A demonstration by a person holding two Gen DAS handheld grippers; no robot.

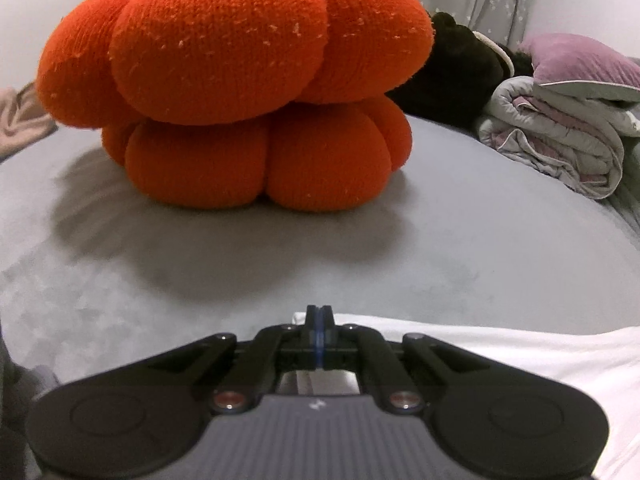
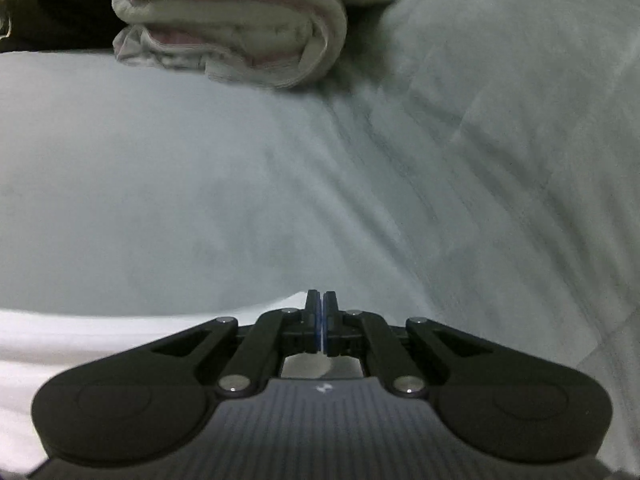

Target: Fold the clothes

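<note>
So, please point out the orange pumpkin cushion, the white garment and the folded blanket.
orange pumpkin cushion (image 1: pixel 224 76): left wrist view, on its upper knitted lobe.
white garment (image 1: pixel 520 364): left wrist view, on the flat cloth right of the gripper.
folded blanket (image 2: pixel 240 28): right wrist view, on its stacked folds.

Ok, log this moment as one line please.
stage: fold under way | left hand-held gripper: shut on white cloth garment | right hand-held gripper: shut on white cloth garment | surface: grey bed sheet | nearby: orange knitted pumpkin cushion

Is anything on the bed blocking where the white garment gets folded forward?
The orange pumpkin cushion sits ahead of the left gripper. Ahead of the right gripper, the folded quilt lies further back.
</note>
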